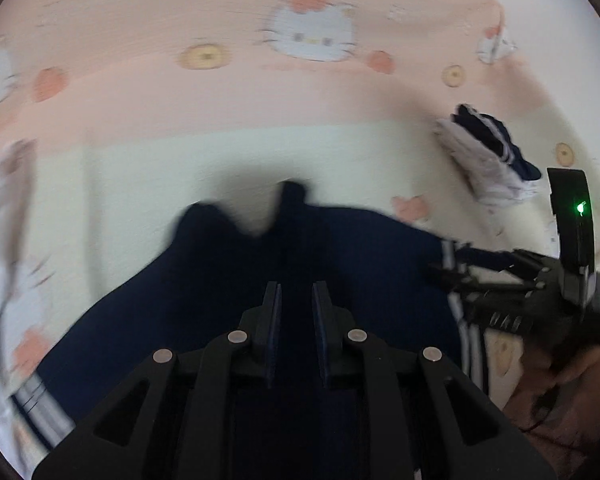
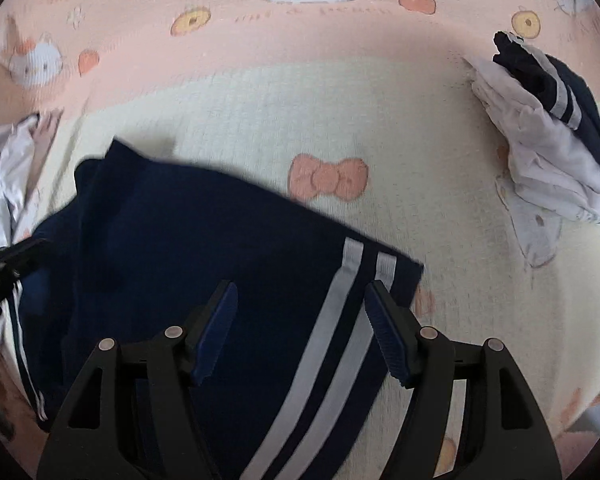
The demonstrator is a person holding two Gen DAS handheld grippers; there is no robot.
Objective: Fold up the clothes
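Note:
A navy garment (image 1: 300, 248) with white side stripes (image 2: 332, 344) lies spread on the bed sheet. My left gripper (image 1: 296, 304) hovers over its middle with the jaws a narrow gap apart and nothing visibly pinched between them. My right gripper (image 2: 300, 292) stands open above the striped edge, with the stripes showing between its blue pads (image 2: 388, 340), which do not press on the cloth. In the left wrist view the right gripper (image 1: 448, 276) reaches in from the right at the garment's striped side. The left gripper (image 2: 4, 264) shows at the left edge of the right wrist view.
The pink and cream sheet (image 2: 260, 112) has a cartoon cat print. A pile of white and navy clothes (image 2: 548, 132) (image 1: 496, 160) lies at the far right. A crumpled white garment (image 2: 4, 176) (image 1: 4, 216) lies at the left. A hand (image 1: 572, 376) holds the right gripper.

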